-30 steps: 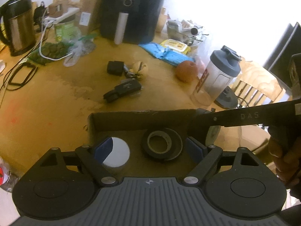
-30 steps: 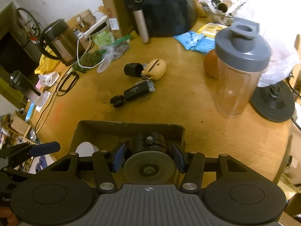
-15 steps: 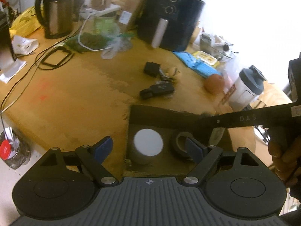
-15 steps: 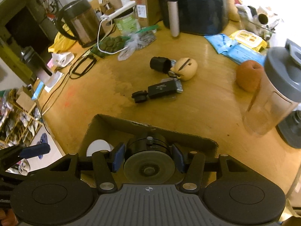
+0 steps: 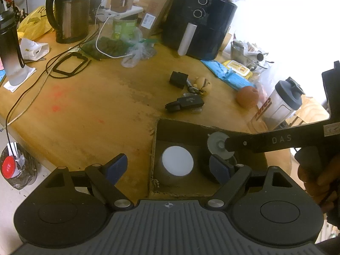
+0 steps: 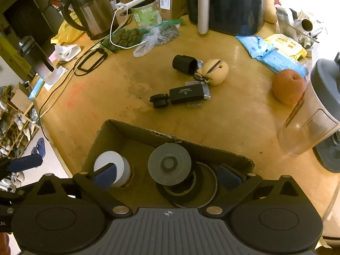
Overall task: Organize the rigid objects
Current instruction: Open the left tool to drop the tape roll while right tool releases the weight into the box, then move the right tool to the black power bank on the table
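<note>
Right tongs opening above cardboard box, grey-capped black disc between the blue pads untouched, left tongs wide and empty, wooden surface.

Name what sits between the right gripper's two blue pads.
In the right wrist view, a grey-capped round part sits between the opening right gripper pads, on a tape roll inside the cardboard box.

White letters "DAS" stood on the black arm of the right gripper, other print, on green tub, boxes, shaker, too blurred to read
</note>
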Demonstrator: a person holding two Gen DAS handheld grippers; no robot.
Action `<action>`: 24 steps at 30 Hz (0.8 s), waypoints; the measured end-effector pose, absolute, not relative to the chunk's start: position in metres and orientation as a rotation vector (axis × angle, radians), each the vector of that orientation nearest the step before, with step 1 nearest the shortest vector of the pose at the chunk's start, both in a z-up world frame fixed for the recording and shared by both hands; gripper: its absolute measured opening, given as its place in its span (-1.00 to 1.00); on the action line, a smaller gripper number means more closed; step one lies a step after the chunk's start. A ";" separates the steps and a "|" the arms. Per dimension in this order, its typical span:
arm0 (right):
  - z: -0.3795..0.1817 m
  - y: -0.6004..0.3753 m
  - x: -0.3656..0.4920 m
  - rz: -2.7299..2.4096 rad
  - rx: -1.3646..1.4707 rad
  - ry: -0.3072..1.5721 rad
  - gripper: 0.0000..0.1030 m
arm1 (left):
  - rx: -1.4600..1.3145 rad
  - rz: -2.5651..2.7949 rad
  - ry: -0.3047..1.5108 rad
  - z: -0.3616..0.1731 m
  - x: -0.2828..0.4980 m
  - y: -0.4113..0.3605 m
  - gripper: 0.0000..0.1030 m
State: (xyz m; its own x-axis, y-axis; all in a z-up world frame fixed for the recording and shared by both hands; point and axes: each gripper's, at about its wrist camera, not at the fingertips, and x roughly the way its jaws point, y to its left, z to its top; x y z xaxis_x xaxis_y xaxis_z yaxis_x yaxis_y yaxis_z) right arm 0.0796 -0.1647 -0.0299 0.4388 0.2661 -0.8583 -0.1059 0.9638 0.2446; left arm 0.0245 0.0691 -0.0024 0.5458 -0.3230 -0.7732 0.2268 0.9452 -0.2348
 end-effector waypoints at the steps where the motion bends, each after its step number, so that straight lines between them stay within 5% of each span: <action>1: -0.030 -0.164 0.080 0.228 0.161 1.097 1.00 | -0.109 -0.328 0.939 -0.002 0.025 0.070 0.65; 24: -0.005 -0.169 0.094 -0.003 0.002 1.161 1.00 | -0.024 -0.327 0.991 0.018 0.075 0.051 0.65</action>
